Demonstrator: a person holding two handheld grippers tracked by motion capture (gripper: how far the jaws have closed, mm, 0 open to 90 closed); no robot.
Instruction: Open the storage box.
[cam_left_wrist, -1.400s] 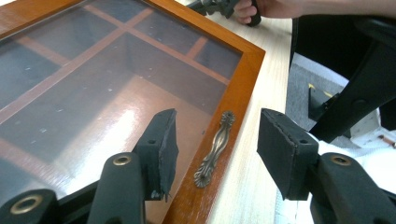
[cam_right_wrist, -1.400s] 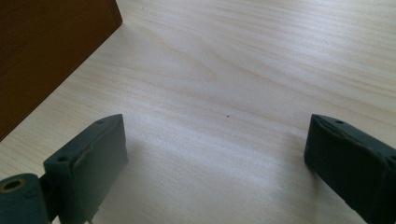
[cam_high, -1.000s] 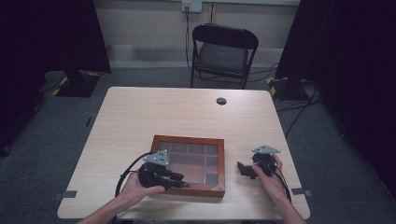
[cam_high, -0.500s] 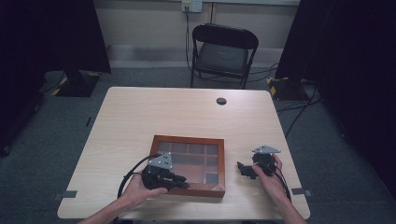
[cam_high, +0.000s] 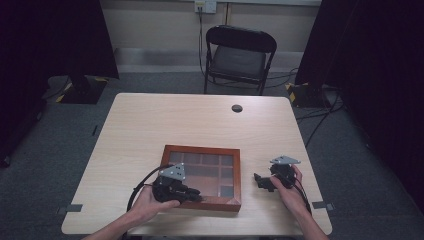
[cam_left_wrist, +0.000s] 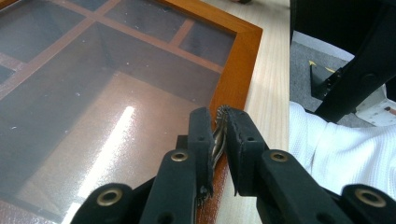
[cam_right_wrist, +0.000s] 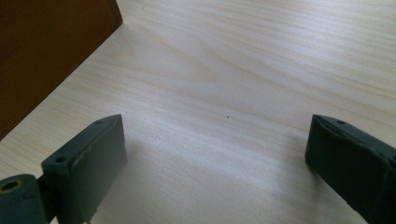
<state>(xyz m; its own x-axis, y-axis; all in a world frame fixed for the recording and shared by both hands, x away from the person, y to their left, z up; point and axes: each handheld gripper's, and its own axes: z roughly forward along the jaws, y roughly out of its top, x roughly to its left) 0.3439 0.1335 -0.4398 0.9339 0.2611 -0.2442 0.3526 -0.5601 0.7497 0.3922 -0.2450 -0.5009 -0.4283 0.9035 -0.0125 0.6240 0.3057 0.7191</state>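
At the table's (cam_high: 150, 125) near edge, the left gripper (cam_left_wrist: 218, 135) pinches a small metal latch (cam_left_wrist: 218, 140) on the wooden box's (cam_high: 235, 180) frame, seen close up in its own view, while the right gripper (cam_right_wrist: 215, 154) gapes wide over bare tabletop.

Gripper (cam_left_wrist: 218, 140) pinching box (cam_left_wrist: 240, 60) clasp (cam_left_wrist: 218, 135)

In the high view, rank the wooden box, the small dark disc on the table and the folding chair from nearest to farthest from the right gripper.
From the right gripper:
1. Wooden box, just to its left on the table.
2. Small dark disc, near the table's far edge.
3. Folding chair, on the floor beyond the table.
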